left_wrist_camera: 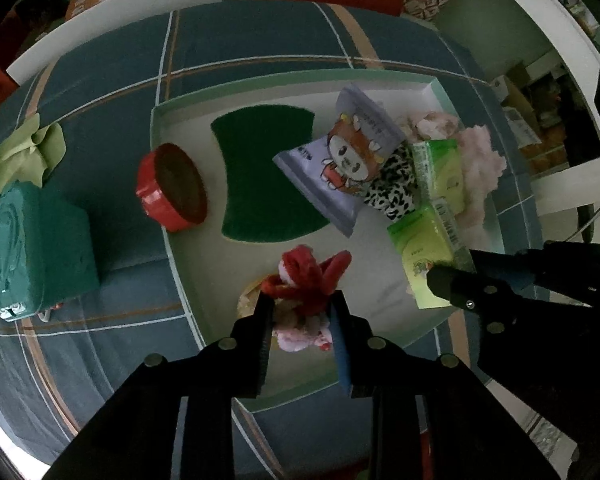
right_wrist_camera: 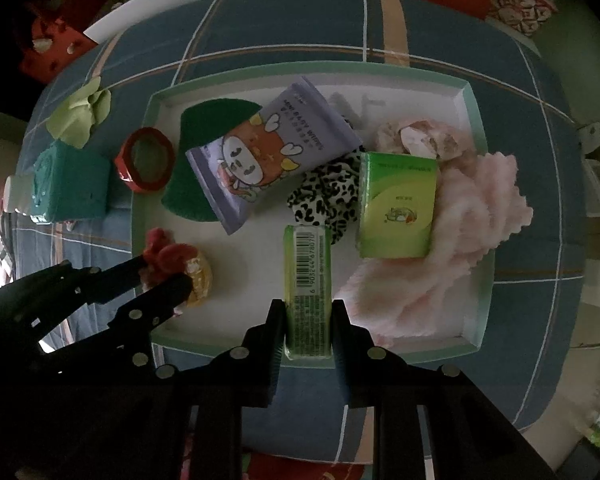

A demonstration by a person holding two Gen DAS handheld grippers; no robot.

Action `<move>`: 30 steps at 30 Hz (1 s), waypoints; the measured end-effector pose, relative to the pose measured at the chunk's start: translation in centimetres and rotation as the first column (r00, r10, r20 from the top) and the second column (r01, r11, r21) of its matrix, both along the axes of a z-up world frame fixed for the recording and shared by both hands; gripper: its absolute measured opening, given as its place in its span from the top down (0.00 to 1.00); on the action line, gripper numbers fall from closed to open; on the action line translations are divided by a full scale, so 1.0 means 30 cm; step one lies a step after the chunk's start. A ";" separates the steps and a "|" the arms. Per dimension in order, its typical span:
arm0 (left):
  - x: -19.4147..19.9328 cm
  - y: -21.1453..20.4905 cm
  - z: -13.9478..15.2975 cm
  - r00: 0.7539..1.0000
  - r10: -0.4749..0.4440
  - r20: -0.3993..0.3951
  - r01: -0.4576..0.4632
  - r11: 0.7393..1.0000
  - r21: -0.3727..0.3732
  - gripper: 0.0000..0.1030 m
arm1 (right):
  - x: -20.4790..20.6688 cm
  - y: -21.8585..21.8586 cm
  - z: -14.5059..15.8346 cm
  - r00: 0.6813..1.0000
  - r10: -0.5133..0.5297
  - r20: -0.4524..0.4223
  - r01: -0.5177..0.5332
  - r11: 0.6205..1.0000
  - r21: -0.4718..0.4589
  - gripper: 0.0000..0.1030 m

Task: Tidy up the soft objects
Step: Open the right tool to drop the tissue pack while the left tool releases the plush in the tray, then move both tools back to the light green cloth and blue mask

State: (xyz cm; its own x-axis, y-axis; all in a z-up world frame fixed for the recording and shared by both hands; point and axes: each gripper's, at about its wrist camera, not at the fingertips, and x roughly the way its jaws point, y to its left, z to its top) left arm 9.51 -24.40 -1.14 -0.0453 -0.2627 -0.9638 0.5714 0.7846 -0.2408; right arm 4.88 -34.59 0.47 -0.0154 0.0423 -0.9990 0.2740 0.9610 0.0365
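Sponge (right_wrist_camera: 204, 152) in tray (right_wrist_camera: 476, 240), wipes pack (right_wrist_camera: 268, 152) atop.

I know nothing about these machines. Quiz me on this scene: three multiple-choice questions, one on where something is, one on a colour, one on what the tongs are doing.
1. Where is the red tape roll?
A. leaning on the tray's rim
B. under the pink fluffy cloth
C. on the teal box

2. What colour is the flat scouring pad?
A. yellow
B. dark green
C. white

3. What do the right tongs grip?
A. nothing
B. the purple wipes pack
C. a green tissue pack

Answers:
1 A: it straddles the tray edge.
2 B: dark green in both views.
3 C: the barcoded green tissue pack sits pinched between the pads.
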 end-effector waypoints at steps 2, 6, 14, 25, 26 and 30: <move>0.009 0.005 0.009 1.000 0.008 -0.002 -0.008 1.000 -0.005 0.54 | -0.005 -0.010 0.007 1.000 -0.001 0.002 0.001 1.000 -0.003 0.75; 0.028 0.018 0.034 0.999 0.034 0.004 -0.034 0.999 -0.017 0.32 | -0.006 -0.012 0.032 1.000 -0.006 0.004 0.006 1.000 -0.028 0.74; 0.065 0.095 0.067 0.996 0.093 0.009 -0.093 0.996 -0.011 0.31 | 0.000 -0.006 0.101 1.000 -0.006 0.007 0.007 0.998 -0.061 0.70; 0.104 0.254 0.169 0.981 0.182 0.061 -0.184 0.982 0.027 0.25 | 0.010 0.057 0.210 1.000 0.010 0.016 -0.008 0.989 -0.147 0.25; 0.106 0.263 0.175 0.980 0.187 0.067 -0.190 0.981 0.029 0.25 | 0.012 0.062 0.223 1.000 0.012 0.019 -0.009 0.989 -0.146 0.25; 0.115 0.310 0.211 0.975 0.205 0.086 -0.207 0.978 0.024 0.22 | 0.021 0.089 0.257 0.999 0.024 0.028 -0.020 0.987 -0.157 0.25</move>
State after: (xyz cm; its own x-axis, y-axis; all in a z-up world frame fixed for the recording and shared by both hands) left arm 12.95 -15.10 5.19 0.0867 -0.2264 -0.9702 0.4134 0.8942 -0.1718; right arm 5.50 -31.91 8.18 0.0149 -0.1152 -0.9932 0.2537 0.9613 -0.1077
